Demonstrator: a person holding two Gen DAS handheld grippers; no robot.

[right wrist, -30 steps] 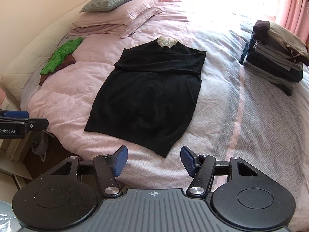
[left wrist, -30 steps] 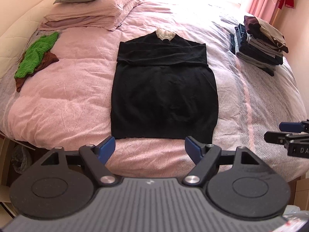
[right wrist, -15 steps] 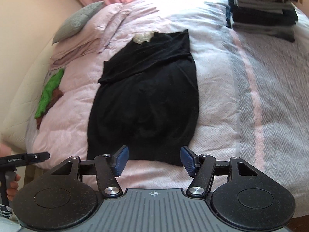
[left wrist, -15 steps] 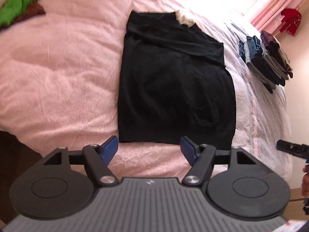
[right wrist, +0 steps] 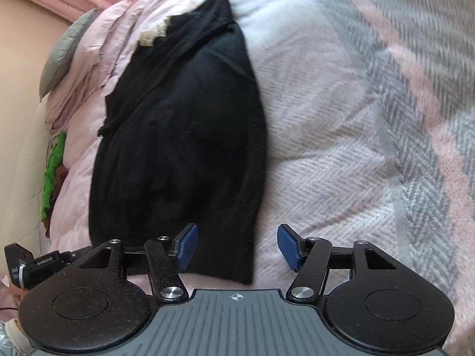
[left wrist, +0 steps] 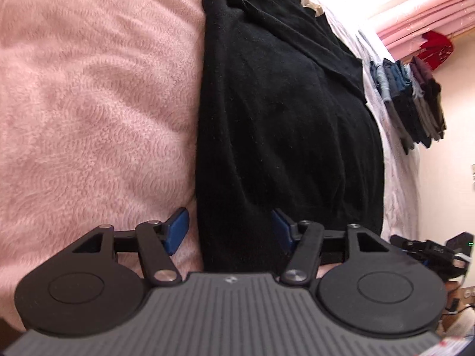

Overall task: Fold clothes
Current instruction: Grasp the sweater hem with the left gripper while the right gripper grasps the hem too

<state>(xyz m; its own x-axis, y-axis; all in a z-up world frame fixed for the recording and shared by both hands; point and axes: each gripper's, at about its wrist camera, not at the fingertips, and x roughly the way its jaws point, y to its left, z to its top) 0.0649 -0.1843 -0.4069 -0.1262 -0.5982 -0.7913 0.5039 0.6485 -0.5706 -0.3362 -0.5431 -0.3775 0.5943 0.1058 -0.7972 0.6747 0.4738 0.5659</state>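
The black garment [left wrist: 285, 118] lay flat on the pink bed cover [left wrist: 89, 103]. The left gripper [left wrist: 228, 228] had just been closing, its jaws apart astride the hem corner; the right gripper [right wrist: 237, 246] was also apart.

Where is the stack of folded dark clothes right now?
In the left wrist view, the stack of folded dark clothes sits at the right side of the bed, beyond the black knitted garment and below the pink curtain; the right wrist view misses it.

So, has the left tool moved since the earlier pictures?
Yes. The left tool has come down toward the near hem of the black garment, which lies unmoved on the pink bedcover. Its jaws have been closing, not yet gripping.
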